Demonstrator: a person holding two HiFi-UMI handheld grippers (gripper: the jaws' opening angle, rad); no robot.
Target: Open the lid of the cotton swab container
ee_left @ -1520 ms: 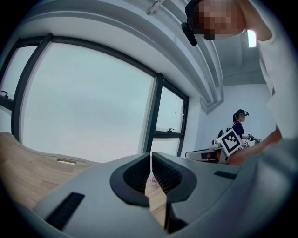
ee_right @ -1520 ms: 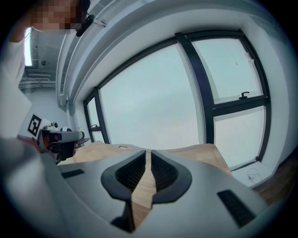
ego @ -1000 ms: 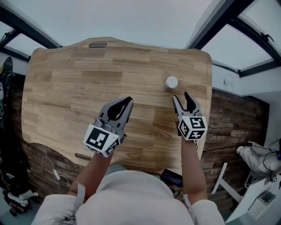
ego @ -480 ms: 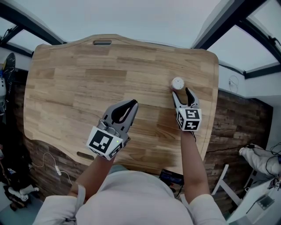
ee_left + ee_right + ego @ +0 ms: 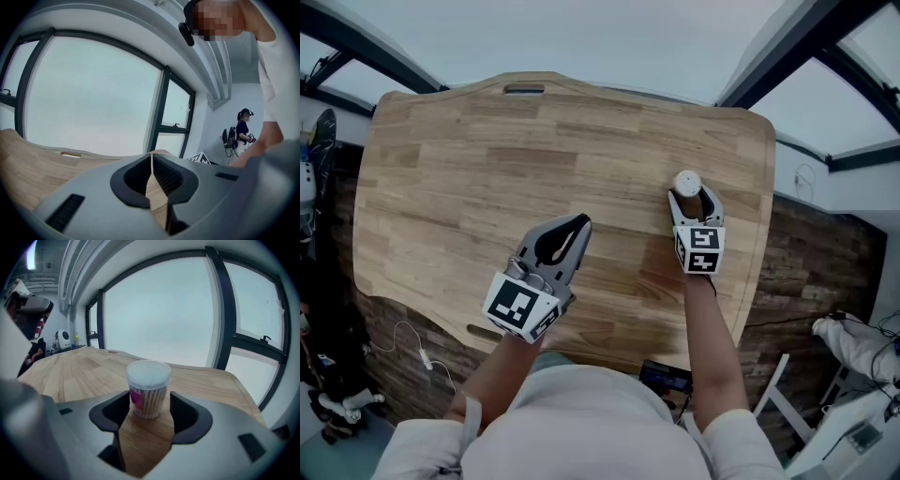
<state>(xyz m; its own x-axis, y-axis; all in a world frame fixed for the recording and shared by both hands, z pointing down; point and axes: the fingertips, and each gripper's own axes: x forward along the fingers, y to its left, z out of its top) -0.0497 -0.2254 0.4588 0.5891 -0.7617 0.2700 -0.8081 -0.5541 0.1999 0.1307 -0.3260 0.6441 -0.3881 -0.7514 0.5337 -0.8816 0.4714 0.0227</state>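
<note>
Right gripper dropped, jaws just opened around cotton swab container; left gripper closed, empty.

Wooden table, big windows, perhaps a backpacked bystander.

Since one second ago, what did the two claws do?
The right claw moved forward to the swab container; its jaws have just been opening, and the container now stands between them, not squeezed. The left claw stayed shut and still, and the container kept its spot with its lid on.
</note>
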